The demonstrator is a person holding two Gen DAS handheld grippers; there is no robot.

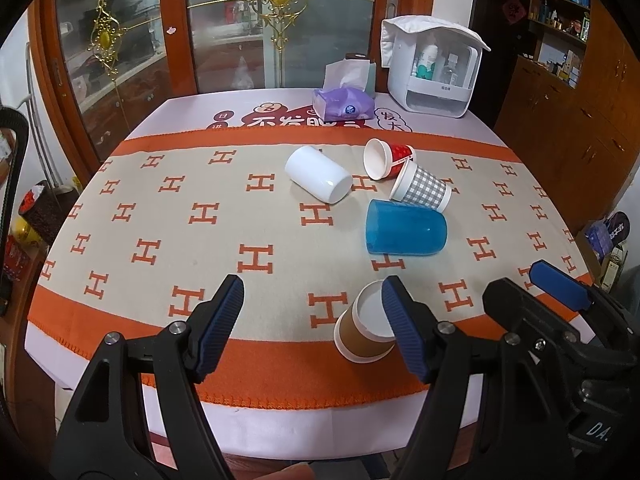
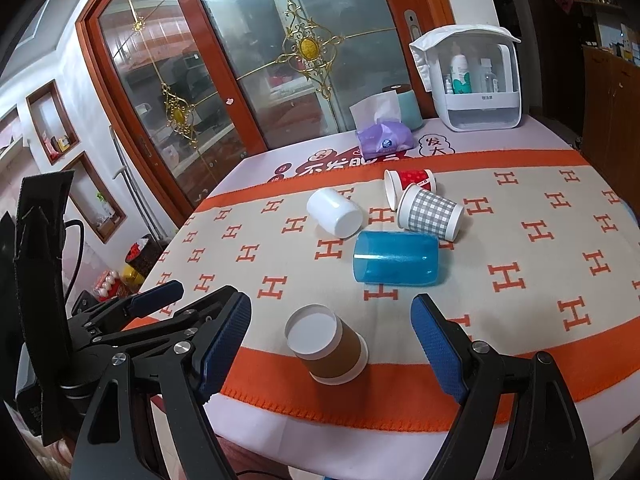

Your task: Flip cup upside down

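Note:
A brown paper cup (image 1: 362, 330) (image 2: 326, 342) stands upside down near the table's front edge, base up. Behind it lie a blue plastic cup (image 1: 404, 229) (image 2: 394, 258), a white cup (image 1: 318, 174) (image 2: 335, 212), a grey checked paper cup (image 1: 422, 189) (image 2: 431, 211) and a red paper cup (image 1: 388, 157) (image 2: 410, 184), all on their sides. My left gripper (image 1: 312, 300) is open and empty above the front edge, its right finger in front of the brown cup. My right gripper (image 2: 332, 316) is open and empty, its fingers either side of the brown cup.
An orange and beige H-patterned cloth (image 1: 200, 216) covers the table. At the back stand a purple tissue pack (image 1: 344, 104), a teal canister (image 2: 408, 108) and a white storage box (image 1: 434, 68). Glass doors are behind the table; wooden cabinets stand on the right.

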